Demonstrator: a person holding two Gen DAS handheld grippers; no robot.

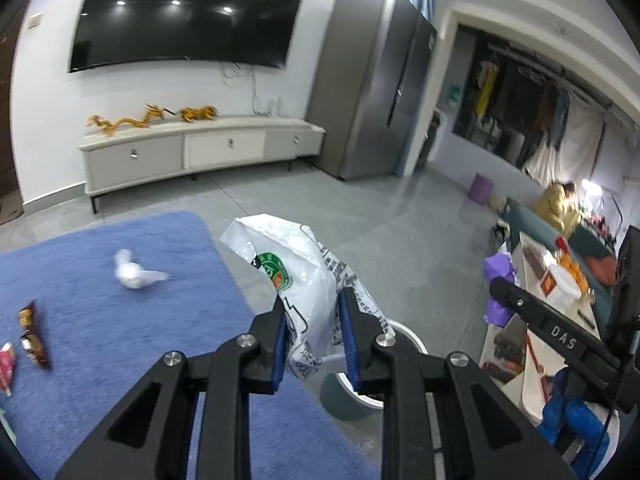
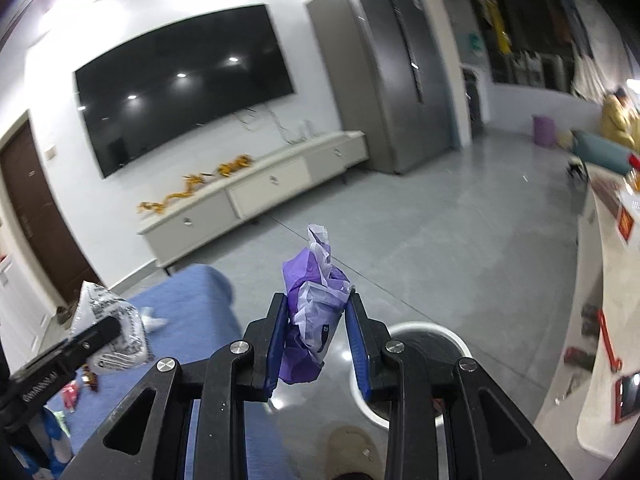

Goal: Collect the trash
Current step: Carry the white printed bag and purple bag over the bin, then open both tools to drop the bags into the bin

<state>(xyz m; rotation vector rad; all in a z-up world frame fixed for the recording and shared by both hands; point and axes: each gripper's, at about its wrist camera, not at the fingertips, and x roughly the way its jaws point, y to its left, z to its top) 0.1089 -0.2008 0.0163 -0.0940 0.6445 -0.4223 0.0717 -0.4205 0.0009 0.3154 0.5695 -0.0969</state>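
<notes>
Over the round bin (image 2: 424, 332) on the grey floor, two grippers are holding bags. The left gripper (image 1: 316, 340) is squeezing a white plastic bag (image 1: 296, 264) with green print between its blue pads. The right gripper (image 2: 316, 340) is pinching a crumpled purple bag (image 2: 310, 300) the same way. Both bags are sticking up past the fingertips, high off the floor, and both grippers are tipping downward toward the bin, so I think the bags are about to go into it.

Beside the bin, a blue rug (image 1: 112, 320) is lying on the floor, and more trash is waiting on it. A white wad of paper (image 1: 134, 274) is sitting near the middle. A brown snack wrapper (image 1: 34, 334) and a red wrapper (image 1: 6, 364) are lying close together at the rug's edge. Those are probably next to be picked up.

At the right side, a pale counter (image 2: 600, 280) is carrying boxes and small things. The bin is standing near the rug, which keeps every trip short.
</notes>
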